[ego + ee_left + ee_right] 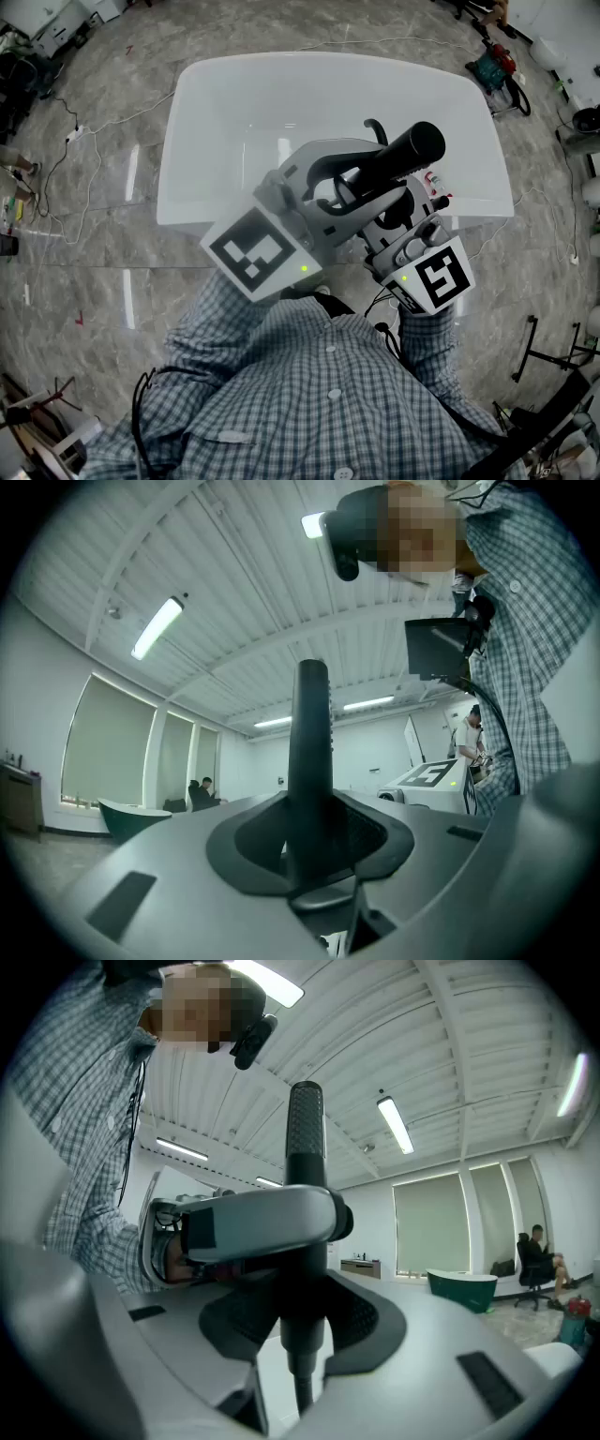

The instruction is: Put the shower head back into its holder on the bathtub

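Observation:
The black shower head (411, 150) is held up in front of the person's chest, over the near rim of the white bathtub (187, 122). My left gripper (339, 187) is shut on its handle, and my right gripper (392, 208) grips it just below. In the left gripper view the handle (311, 724) stands upright between the dark pads of that gripper (311, 794). In the right gripper view the textured handle (305, 1129) rises from that gripper's jaws (302, 1330), and the left gripper (262, 1218) crosses it higher up. A black curved fitting (375, 127) shows behind the grippers; the holder itself is hidden.
Marble floor surrounds the tub, with cables (84, 141) at the left and tools and stands (497, 66) at the right. A dark green tub (461, 1283) and seated people are far off across the room.

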Tool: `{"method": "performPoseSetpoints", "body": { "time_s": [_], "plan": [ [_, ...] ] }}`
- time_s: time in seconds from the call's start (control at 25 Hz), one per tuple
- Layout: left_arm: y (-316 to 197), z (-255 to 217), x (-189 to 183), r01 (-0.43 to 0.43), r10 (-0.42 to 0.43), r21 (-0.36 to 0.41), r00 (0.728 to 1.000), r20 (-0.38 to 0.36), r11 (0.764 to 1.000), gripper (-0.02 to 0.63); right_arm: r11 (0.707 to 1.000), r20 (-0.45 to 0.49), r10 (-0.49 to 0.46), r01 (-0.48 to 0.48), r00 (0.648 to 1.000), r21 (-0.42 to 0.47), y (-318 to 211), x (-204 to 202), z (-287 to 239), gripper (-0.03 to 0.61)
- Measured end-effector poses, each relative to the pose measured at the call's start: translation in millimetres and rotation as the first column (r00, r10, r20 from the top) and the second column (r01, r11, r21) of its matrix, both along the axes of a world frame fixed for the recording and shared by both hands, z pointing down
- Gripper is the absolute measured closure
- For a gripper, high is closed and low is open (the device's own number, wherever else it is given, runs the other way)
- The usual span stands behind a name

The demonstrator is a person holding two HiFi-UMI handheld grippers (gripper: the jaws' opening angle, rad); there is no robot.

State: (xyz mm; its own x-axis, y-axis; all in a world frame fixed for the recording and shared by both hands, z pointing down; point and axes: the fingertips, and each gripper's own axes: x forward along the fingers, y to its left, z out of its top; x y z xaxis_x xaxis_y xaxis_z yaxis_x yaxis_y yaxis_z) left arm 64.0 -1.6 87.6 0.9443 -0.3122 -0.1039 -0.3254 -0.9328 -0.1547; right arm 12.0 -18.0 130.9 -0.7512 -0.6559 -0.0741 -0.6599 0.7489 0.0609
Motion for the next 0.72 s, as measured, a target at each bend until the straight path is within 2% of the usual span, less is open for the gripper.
{"method": "performPoseSetpoints", "body": {
  "time_s": [0.72],
  "plan": [
    [-0.5,-0.1,-0.5,0.004,-0.004,-0.013,1.0,-0.015,1.0,0.477,1.0,-0.014,0.0,0.0,1.0,-0.002,-0.9,2.2,5.4,0.446]
  ]
}}
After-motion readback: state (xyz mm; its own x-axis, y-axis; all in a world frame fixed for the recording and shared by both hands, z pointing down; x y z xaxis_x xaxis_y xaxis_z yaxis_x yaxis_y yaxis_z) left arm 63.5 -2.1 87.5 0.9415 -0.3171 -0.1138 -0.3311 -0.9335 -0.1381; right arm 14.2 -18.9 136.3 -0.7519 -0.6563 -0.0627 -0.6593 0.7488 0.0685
